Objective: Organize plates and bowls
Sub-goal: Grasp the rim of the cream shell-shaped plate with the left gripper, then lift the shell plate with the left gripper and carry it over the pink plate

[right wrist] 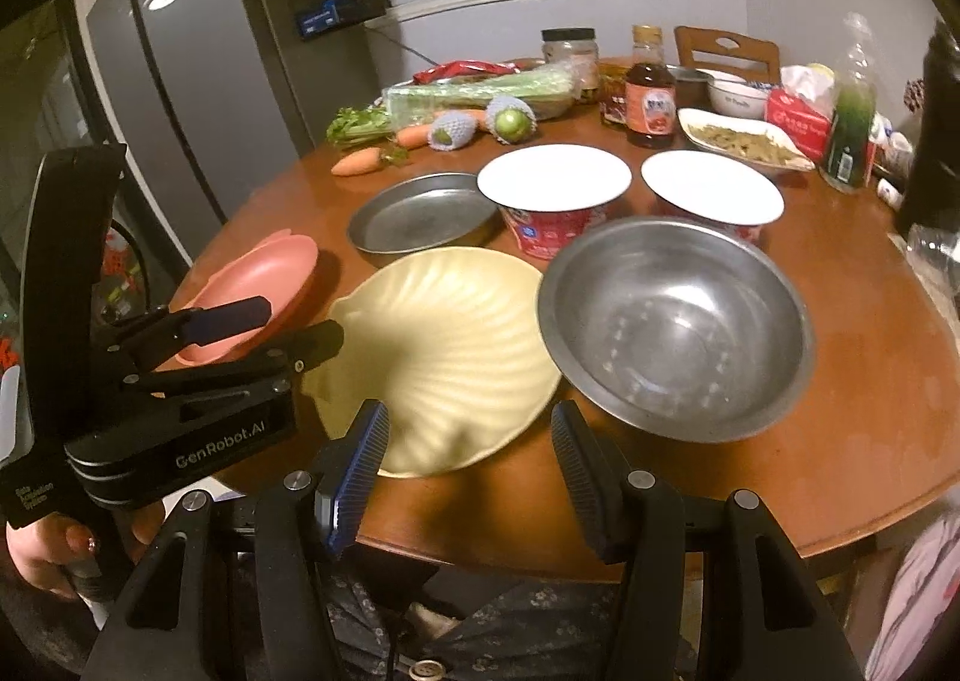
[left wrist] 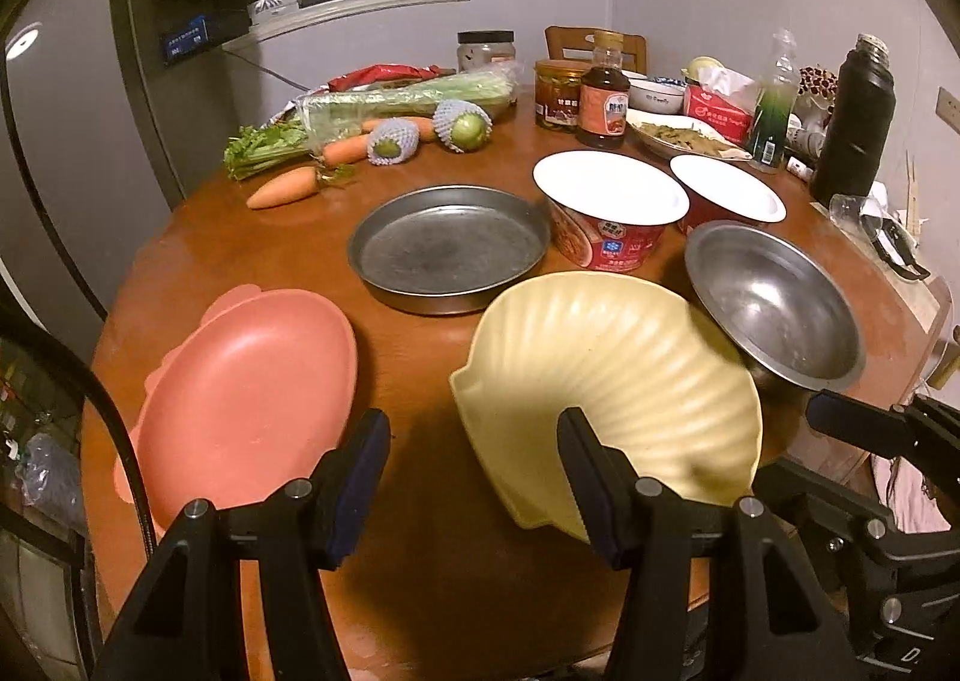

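On the round brown table sit a pink fish-shaped plate (left wrist: 252, 399) (right wrist: 264, 279), a cream shell-shaped plate (left wrist: 606, 381) (right wrist: 444, 351), a steel bowl (left wrist: 774, 303) (right wrist: 678, 327) and a flat steel pan (left wrist: 450, 246) (right wrist: 420, 219). Two red instant-noodle bowls (left wrist: 609, 201) (right wrist: 711, 186) stand behind them. My left gripper (left wrist: 474, 477) is open and empty, low over the table between the pink and cream plates. It also shows in the right wrist view (right wrist: 282, 324). My right gripper (right wrist: 468, 471) is open and empty, at the near edge of the cream plate.
Carrots (left wrist: 282, 188), celery (left wrist: 384, 105), netted fruit (left wrist: 462, 126), jars, a sauce bottle (left wrist: 605, 93), a dish of food (left wrist: 684, 138), a tissue box and a black flask (left wrist: 852, 123) crowd the far side. A fridge (left wrist: 66, 141) stands to the left.
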`<state>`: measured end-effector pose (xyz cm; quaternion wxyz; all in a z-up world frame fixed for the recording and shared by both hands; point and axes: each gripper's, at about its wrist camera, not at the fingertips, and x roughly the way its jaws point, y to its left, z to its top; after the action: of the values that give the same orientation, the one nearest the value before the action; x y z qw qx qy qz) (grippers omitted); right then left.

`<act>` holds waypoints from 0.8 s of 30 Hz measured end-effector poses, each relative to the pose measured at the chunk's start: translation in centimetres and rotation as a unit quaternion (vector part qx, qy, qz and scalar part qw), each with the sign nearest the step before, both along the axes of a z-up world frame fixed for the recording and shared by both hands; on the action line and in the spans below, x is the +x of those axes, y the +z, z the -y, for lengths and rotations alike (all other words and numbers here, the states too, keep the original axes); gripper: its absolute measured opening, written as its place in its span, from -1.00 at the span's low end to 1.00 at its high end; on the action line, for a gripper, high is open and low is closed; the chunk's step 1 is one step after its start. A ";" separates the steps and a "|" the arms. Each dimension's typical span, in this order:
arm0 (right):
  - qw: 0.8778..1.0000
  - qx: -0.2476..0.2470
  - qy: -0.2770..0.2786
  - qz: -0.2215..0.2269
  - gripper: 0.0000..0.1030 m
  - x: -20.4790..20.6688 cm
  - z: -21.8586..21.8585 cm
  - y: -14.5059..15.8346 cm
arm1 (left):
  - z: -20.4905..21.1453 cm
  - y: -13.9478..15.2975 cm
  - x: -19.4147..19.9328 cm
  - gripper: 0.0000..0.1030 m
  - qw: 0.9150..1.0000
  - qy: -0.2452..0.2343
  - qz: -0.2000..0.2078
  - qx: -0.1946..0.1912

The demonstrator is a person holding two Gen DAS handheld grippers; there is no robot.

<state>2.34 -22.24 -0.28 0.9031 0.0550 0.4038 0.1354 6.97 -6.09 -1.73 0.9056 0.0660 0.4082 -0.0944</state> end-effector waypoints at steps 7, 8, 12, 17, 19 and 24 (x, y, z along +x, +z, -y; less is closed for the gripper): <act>1.000 0.005 -0.007 -0.016 0.13 0.7 0.0 -1.2 | 0.6 -1.1 0.5 0.12 1.000 -0.004 -0.016 -0.002; 1.000 0.009 -0.007 -0.017 0.13 0.8 0.0 -1.4 | 0.6 -1.3 0.5 0.12 1.000 -0.005 -0.018 -0.002; 0.999 0.020 -0.009 -0.023 0.13 1.5 -0.1 -2.3 | 0.7 -1.8 0.8 0.12 1.000 -0.004 -0.024 -0.006; 1.000 0.009 -0.008 -0.018 0.07 2.1 -0.5 -3.0 | 0.8 -2.6 1.0 0.12 1.000 -0.004 -0.028 -0.008; 1.000 0.000 -0.007 -0.016 -0.05 2.4 -0.7 -3.3 | 0.8 -2.7 1.1 0.10 0.999 -0.009 -0.030 -0.014; 1.000 -0.014 -0.005 -0.016 -0.12 3.0 -1.2 -3.8 | 1.0 -2.9 0.9 -0.19 0.999 -0.020 -0.025 -0.018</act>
<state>5.31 -21.02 -4.12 0.8977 0.0468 0.4201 0.1242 7.90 -7.12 -4.62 0.8940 0.0550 0.4277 -0.1214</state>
